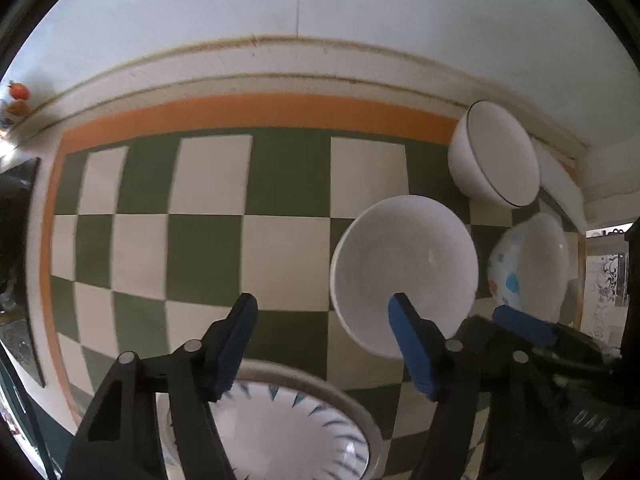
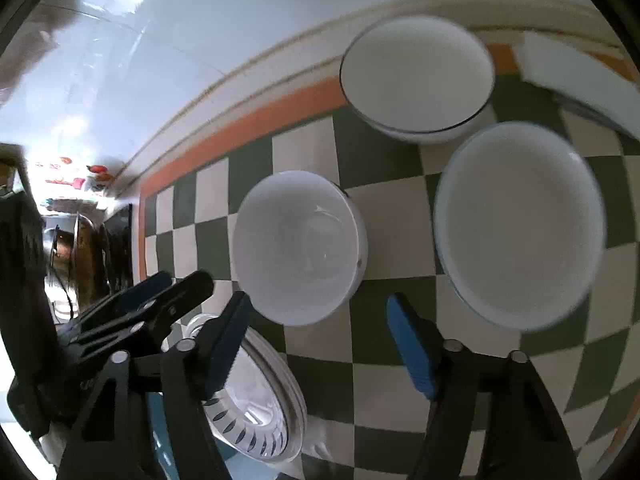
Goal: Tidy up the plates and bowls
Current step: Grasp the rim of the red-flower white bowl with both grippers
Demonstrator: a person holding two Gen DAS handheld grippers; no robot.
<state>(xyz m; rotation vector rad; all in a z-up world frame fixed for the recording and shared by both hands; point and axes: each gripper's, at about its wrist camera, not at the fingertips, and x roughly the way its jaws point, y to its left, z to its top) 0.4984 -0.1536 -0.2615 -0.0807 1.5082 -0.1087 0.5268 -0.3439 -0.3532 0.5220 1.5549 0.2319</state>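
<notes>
On a green-and-cream checked cloth (image 1: 208, 240) stand several dishes. A plain white bowl (image 1: 404, 268) (image 2: 296, 244) sits in the middle. A white bowl with a dark rim line (image 1: 496, 156) (image 2: 416, 76) stands at the back. A wide bowl with coloured spots outside (image 1: 528, 264) (image 2: 520, 224) is on the right. A blue-patterned bowl (image 1: 288, 424) (image 2: 256, 400) rests on a plate at the front. My left gripper (image 1: 324, 344) is open above the patterned bowl. My right gripper (image 2: 316, 344) is open, just short of the plain bowl. The left gripper also shows in the right wrist view (image 2: 160, 300).
A white wall with a cream ledge (image 1: 280, 60) runs behind the cloth. A white box-like object (image 2: 580, 80) lies at the back right. Dark items (image 1: 16, 208) stand past the cloth's left edge.
</notes>
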